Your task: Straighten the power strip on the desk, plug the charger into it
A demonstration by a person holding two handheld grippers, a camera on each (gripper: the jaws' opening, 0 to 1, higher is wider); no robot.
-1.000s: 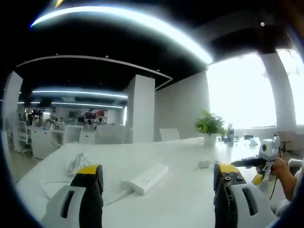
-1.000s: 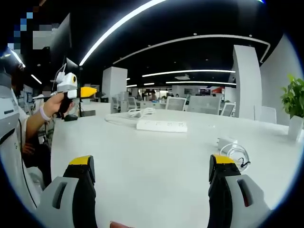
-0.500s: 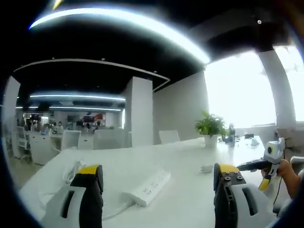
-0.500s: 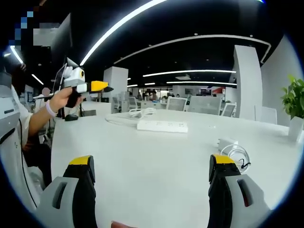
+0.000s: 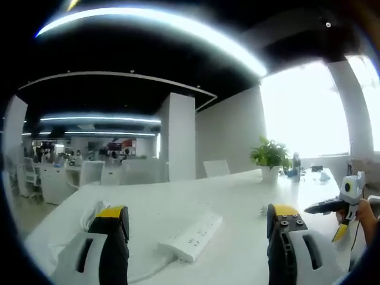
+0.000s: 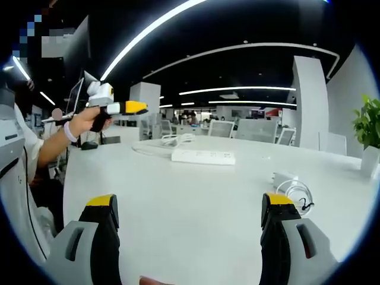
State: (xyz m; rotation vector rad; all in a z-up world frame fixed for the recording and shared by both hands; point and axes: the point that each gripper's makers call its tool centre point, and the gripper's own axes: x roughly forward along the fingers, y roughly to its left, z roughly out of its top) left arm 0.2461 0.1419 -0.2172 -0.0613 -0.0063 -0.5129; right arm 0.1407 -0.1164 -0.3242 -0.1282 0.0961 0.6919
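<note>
A white power strip (image 5: 192,237) lies at a slant on the white desk (image 5: 237,196), between the jaws of my left gripper (image 5: 197,221), which is open and holds nothing. Its white cord coils at the left (image 5: 92,209). In the right gripper view the power strip (image 6: 203,157) lies further off across the desk, and the white charger (image 6: 282,178) with its coiled cable sits at the right. My right gripper (image 6: 187,208) is open above the desk. The left gripper (image 6: 126,107) is held in a hand at the left, raised above the desk.
A potted plant (image 5: 270,158) stands at the far end of the desk, also seen as a plant (image 6: 369,132) at the right edge. The right gripper (image 5: 338,200) shows at the right, held by a hand. Office chairs and desks stand behind. A dark object (image 6: 89,146) lies near the desk's left edge.
The left gripper has moved forward and up over the desk toward the power strip, which now looks nearer in its view. The right gripper has stayed still.
</note>
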